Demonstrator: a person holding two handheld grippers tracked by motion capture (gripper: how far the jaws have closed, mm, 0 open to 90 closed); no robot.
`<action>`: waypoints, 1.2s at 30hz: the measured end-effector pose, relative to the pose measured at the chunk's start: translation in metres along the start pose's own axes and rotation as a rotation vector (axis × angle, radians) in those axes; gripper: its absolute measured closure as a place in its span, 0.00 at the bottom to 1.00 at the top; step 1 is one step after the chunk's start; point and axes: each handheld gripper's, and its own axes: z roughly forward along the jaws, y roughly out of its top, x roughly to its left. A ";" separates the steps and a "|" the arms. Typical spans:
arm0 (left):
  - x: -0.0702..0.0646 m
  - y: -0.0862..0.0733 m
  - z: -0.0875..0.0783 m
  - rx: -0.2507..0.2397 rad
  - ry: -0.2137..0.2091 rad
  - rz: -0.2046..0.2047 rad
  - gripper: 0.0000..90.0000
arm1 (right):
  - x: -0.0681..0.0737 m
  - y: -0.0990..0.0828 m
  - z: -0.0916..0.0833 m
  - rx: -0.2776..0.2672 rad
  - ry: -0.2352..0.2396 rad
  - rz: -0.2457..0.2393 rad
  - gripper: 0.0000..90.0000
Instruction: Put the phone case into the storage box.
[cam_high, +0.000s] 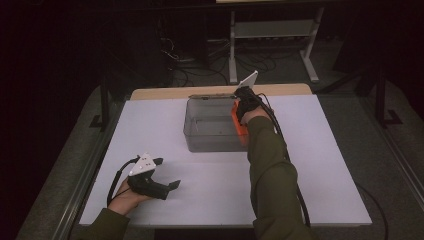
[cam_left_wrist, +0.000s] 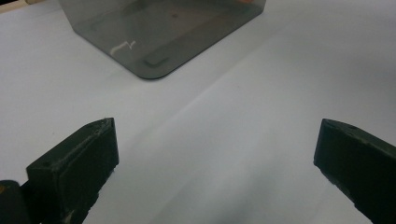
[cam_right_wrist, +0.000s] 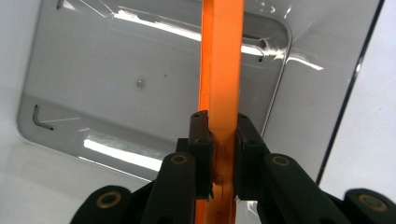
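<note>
1. High view: your right gripper (cam_high: 243, 107) sits at the right wall of the clear grey plastic rectangular bin (cam_high: 200, 136), which stands mid-table toward the far edge of the white tabletop (cam_high: 320, 170). A flat orange plastic piece (cam_high: 239, 125) hangs at that wall, just under your right hand. Jaw state not readable from this angle.
2. High view: your left gripper (cam_high: 167, 175) rests low on the near-left of the table, well apart from the bin, pointing right. Jaws spread, nothing between them.
3. Left gripper view: both black jaws stand wide apart over bare white tabletop. The grey bin's near corner is ahead, up top; a scratch shows on its wall. No contact with it.
4. Right gripper view: your jaws are clamped on the orange piece (cam_right_wrist: 222, 74), pads pressing both flat faces. You're looking straight down into the bin (cam_right_wrist: 116, 93); the piece stands on edge, running up the frame over the bin's floor, nearer its right-hand wall.
</note>
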 end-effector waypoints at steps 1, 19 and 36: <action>0.000 0.000 0.000 0.000 -0.001 0.000 0.00 | 0.000 0.000 0.001 0.002 -0.001 0.005 0.88; 0.000 0.000 0.000 0.000 -0.003 -0.001 0.00 | -0.005 -0.001 0.008 0.024 -0.016 0.052 0.87; 0.000 0.000 0.000 0.000 -0.003 0.001 0.00 | -0.006 0.000 0.010 0.033 -0.018 0.062 0.86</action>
